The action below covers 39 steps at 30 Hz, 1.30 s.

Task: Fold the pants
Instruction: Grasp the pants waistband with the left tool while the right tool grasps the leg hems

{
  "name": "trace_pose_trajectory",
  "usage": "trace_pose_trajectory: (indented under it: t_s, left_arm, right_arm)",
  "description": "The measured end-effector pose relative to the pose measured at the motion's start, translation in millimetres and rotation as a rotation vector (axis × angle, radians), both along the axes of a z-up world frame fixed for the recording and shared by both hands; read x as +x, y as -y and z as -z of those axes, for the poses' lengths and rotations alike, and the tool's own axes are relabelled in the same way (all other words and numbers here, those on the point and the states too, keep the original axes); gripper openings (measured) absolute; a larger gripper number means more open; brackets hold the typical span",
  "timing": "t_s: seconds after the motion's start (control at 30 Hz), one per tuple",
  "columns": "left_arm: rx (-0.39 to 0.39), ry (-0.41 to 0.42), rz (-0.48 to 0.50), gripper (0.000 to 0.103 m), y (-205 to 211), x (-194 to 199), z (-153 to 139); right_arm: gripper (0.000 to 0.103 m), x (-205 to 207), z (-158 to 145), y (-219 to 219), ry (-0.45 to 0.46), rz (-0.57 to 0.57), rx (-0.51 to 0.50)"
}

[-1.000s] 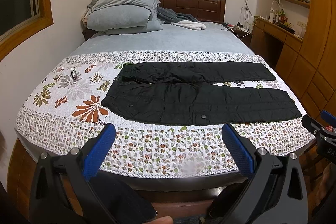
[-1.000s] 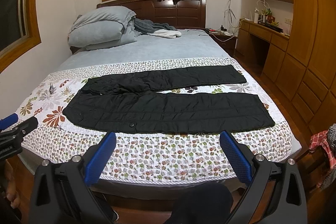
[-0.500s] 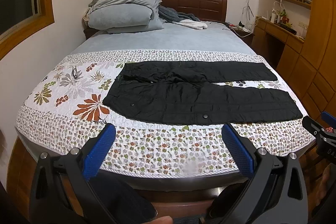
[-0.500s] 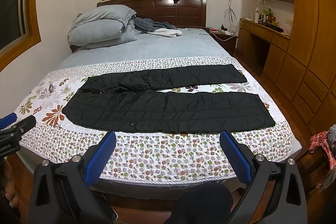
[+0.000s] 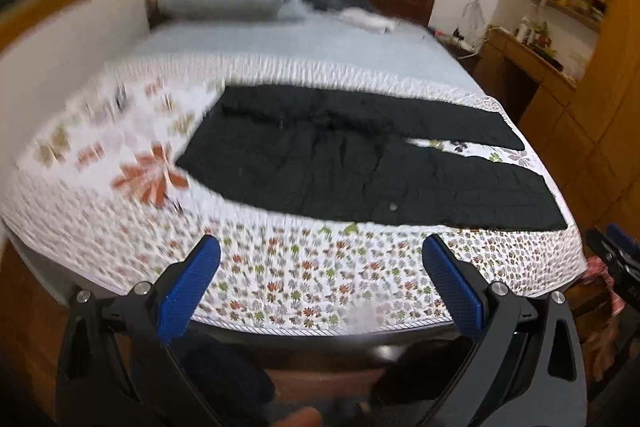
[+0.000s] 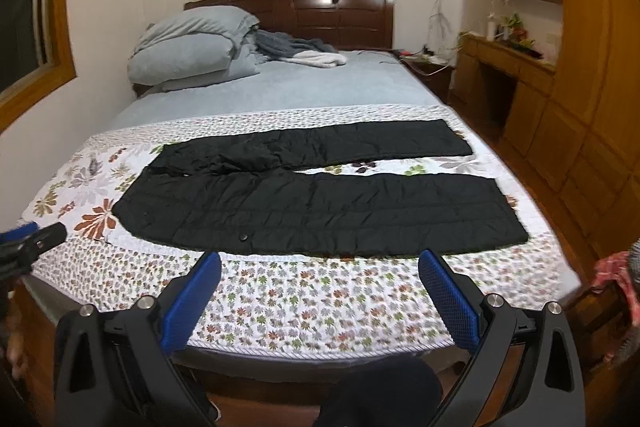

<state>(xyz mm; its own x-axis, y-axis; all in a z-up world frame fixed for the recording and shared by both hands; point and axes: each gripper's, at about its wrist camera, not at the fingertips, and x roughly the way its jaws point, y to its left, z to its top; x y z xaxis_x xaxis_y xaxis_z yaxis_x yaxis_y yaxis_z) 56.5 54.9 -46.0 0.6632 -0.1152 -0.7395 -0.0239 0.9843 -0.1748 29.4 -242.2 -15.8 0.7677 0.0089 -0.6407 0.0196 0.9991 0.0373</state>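
Observation:
Black quilted pants (image 5: pixel 360 163) lie flat across the floral quilt, waist to the left, both legs stretched right with a gap between them; they show in the right wrist view (image 6: pixel 320 203) too. My left gripper (image 5: pixel 320 251) is open and empty, over the bed's near edge, short of the pants. My right gripper (image 6: pixel 320 259) is open and empty, just short of the near leg's edge. The left gripper's tip shows at the far left of the right wrist view (image 6: pixel 36 239). The left wrist view is blurred.
The floral quilt (image 6: pixel 304 307) covers the bed's near half. Grey pillows (image 6: pixel 192 51) and a crumpled blanket (image 6: pixel 296 51) lie at the headboard. A wooden desk and cabinets (image 6: pixel 568 99) stand to the right. A wall runs along the left.
Both grippers have moved closer to the bed and the pants. The left wrist view has tilted and blurred with fast motion. Both stay open and empty.

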Motion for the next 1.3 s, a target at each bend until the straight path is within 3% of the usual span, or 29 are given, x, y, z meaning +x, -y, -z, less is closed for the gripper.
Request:
trace_pose_trajectory:
  t_s: [0.07, 0.13, 0.23, 0.3, 0.33, 0.4, 0.47, 0.5, 0.57, 0.73, 1.03, 1.13, 1.17, 1.27, 1.3]
  left_arm:
    - [-0.11, -0.063, -0.006, 0.101, -42, 30, 25]
    - [-0.234, -0.09, -0.035, 0.1, -87, 56, 46]
    - [-0.251, -0.082, -0.125, 0.1, -141, 92, 71]
    - [-0.315, -0.051, -0.142, 0.101, -163, 106, 82]
    - [-0.399, -0.057, -0.135, 0.101, -180, 119, 93]
    - [-0.535, -0.208, -0.135, 0.1, -200, 148, 124]
    - [-0.667, -0.262, -0.132, 0.1, -211, 166, 148]
    - [-0.688, -0.271, -0.126, 0.1, -213, 174, 157]
    - [-0.657, -0.275, -0.158, 0.1, -219, 193, 172]
    - [-0.679, -0.319, -0.229, 0.1, -230, 225, 207]
    - [-0.637, -0.304, -0.211, 0.098, -221, 244, 209]
    - [-0.556, -0.302, -0.206, 0.079, -214, 245, 211]
    - [-0.54, -0.305, -0.212, 0.064, -214, 244, 211]
    - [-0.554, -0.31, -0.242, 0.042, -226, 240, 215]
    - [-0.565, -0.309, -0.246, 0.04, -230, 237, 217]
  right_arm:
    - [0.1, 17, 13, 19, -0.038, -0.021, 0.056]
    - [0.1, 38, 34, 54, -0.095, -0.036, 0.179]
    - [0.1, 67, 70, 106, -0.197, -0.017, 0.376]
    - [0.1, 87, 100, 145, -0.262, 0.013, 0.508]
    - [0.1, 96, 115, 166, -0.278, 0.036, 0.571]
    - [0.1, 108, 136, 191, -0.298, 0.056, 0.649]
    - [0.1, 121, 161, 217, -0.33, 0.087, 0.74]
    - [0.1, 126, 170, 226, -0.341, 0.095, 0.767]
    - [0.1, 133, 184, 240, -0.339, 0.118, 0.802]
    - [0.1, 139, 211, 270, -0.333, 0.148, 0.899]
    - [0.099, 117, 226, 354, -0.212, 0.279, 1.112]
    - [0.1, 105, 228, 385, -0.121, 0.339, 1.185]
    - [0.1, 104, 230, 393, -0.106, 0.349, 1.204]
    - [0.1, 105, 237, 406, -0.084, 0.367, 1.233]
    - [0.1, 106, 239, 410, -0.078, 0.363, 1.236]
